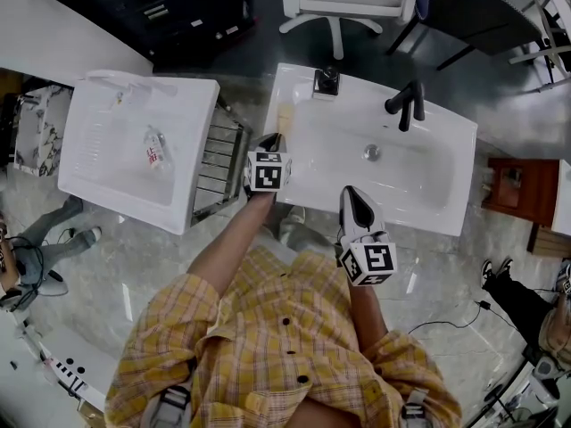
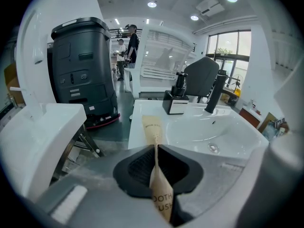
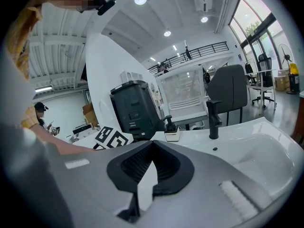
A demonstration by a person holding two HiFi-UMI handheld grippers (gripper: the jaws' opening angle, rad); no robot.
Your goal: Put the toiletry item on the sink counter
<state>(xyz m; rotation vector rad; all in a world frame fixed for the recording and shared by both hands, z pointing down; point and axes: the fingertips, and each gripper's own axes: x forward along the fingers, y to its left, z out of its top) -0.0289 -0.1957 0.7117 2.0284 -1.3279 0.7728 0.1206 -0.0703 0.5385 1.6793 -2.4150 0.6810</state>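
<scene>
1. Two white basins stand side by side. The left basin (image 1: 103, 163) holds one small packet (image 1: 153, 150) with red print.
2. Of the two grippers, the left gripper (image 1: 277, 138) has its jaws clenched on the one toothbrush packet (image 2: 154, 129).
3. The toothbrush packet is a flat, narrow sleeve of tan kraft paper with dark lettering at both ends. It stands on edge between the pads and twists flat towards its far end.
4. The packet's far end reaches over the left strip of the sink counter (image 1: 437, 212), beside the bowl. Whether it touches the counter cannot be told.
5. One black soap dispenser (image 1: 326, 82) with a white label stands at the counter's rear left corner, beyond the packet.
6. The right gripper (image 1: 350, 190) hangs over the counter's front edge, its jaws together with nothing between them.
7. One round metal drain (image 1: 371, 152) sits in the middle of the bowl.
8. One black faucet (image 1: 406, 105) stands behind the bowl, right of the dispenser.
</scene>
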